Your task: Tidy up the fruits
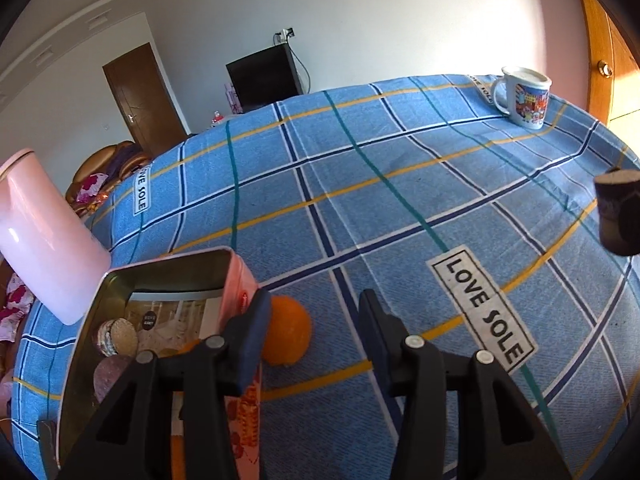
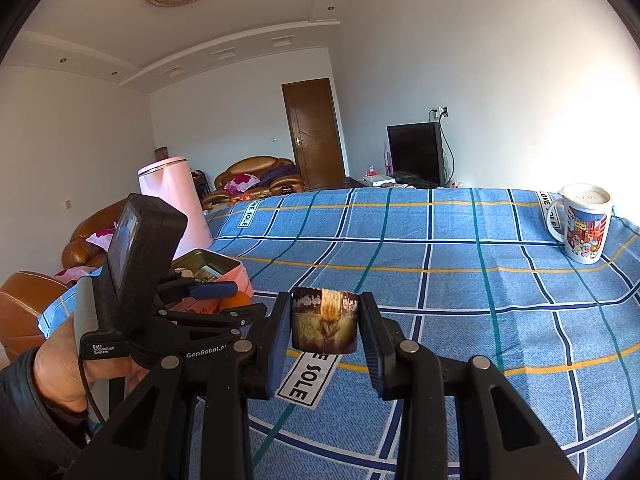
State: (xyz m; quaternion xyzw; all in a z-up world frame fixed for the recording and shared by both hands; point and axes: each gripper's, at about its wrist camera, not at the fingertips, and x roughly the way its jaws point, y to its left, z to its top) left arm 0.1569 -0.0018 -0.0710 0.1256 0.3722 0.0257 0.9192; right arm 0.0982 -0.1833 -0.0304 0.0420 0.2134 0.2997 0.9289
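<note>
Item: orange (image 1: 287,330), on the counter just ahead of my left gripper (image 1: 312,316), jaws apart, beside the tin (image 1: 160,272). Probably firm, rollable; grip across its middle. Right gripper (image 2: 325,322) jaws clamp a dark cylinder (image 2: 325,320).

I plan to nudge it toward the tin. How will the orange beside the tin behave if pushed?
The orange looks round and smooth, so it would probably roll rather than slide. The soft checked cloth may slow it. The pink tin right beside it would likely stop it.
</note>
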